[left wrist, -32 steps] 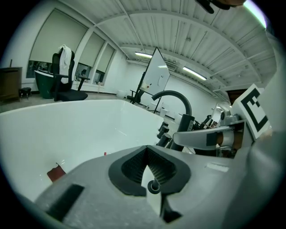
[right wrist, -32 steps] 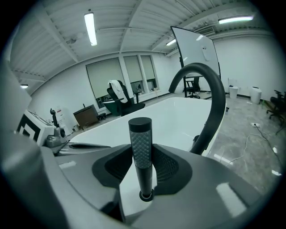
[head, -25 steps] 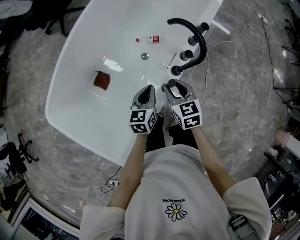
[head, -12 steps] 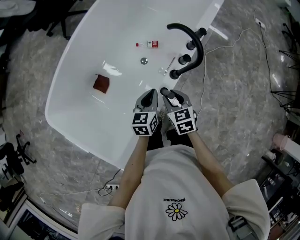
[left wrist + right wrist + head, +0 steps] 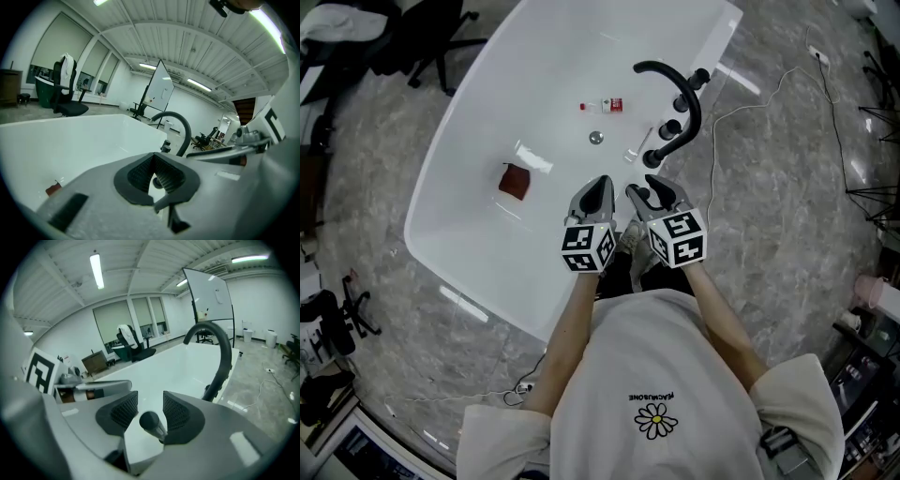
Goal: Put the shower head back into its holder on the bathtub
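Between the right gripper's (image 5: pixel 149 411) ribbed pads stands the black, rod-like handle of the shower head (image 5: pixel 151 423), its rounded end pointing back at the camera; the jaws are closed on it at a narrow gap, the handle lying against the right-hand pad; the gripper hangs over the near rim of the white bathtub (image 5: pixel 487 122). Just to its left, almost side by side with it, the left gripper (image 5: pixel 157 176) has its jaws fully together with nothing between them. Straight ahead of the right gripper rises the black arched faucet (image 5: pixel 227 359), with a black knob (image 5: pixel 671 127) close beside its base on the tub's rim; which fitting is the holder I cannot tell. Ahead of the left gripper, on the tub's floor, lie the round drain (image 5: pixel 596 138) and, farther on, a small bottle with a red label (image 5: pixel 612 105); off to that gripper's left lies a dark red block (image 5: pixel 515 181). To the right of both grippers a white cable (image 5: pixel 741 108) trails over the grey marbled floor (image 5: pixel 787 187).
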The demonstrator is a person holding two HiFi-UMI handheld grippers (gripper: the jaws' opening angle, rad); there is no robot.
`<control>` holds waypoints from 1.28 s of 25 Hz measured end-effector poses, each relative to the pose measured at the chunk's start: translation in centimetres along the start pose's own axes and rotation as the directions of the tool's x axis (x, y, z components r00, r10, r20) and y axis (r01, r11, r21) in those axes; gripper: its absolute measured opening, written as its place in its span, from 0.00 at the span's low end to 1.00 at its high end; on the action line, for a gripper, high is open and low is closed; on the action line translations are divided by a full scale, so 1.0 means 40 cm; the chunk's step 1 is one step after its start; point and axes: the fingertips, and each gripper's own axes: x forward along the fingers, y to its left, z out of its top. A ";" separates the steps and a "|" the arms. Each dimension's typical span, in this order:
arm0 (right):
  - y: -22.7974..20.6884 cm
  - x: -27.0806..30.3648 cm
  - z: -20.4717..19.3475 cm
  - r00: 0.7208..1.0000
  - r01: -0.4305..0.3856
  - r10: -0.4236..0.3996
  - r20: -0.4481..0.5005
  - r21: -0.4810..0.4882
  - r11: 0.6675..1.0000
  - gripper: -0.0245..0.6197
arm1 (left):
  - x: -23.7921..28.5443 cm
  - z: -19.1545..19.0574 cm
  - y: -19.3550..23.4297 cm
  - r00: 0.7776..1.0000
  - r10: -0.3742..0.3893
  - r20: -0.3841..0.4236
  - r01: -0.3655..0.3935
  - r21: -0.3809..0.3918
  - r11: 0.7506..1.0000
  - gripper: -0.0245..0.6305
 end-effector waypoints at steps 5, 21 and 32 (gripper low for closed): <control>-0.019 -0.098 0.233 0.979 0.018 -0.024 0.202 0.028 0.999 0.15 | -0.034 0.163 -0.022 0.994 0.001 0.105 -0.017 0.151 0.988 0.04; 0.107 -0.391 0.418 0.876 0.126 -0.052 0.479 -0.123 0.984 0.04 | -0.250 0.467 -0.177 0.917 -0.041 0.397 -0.093 0.314 0.945 0.04; 0.124 -0.413 0.369 0.905 0.068 0.001 0.426 -0.148 0.987 0.04 | -0.255 0.463 -0.241 0.909 -0.041 0.415 -0.099 0.312 0.945 0.04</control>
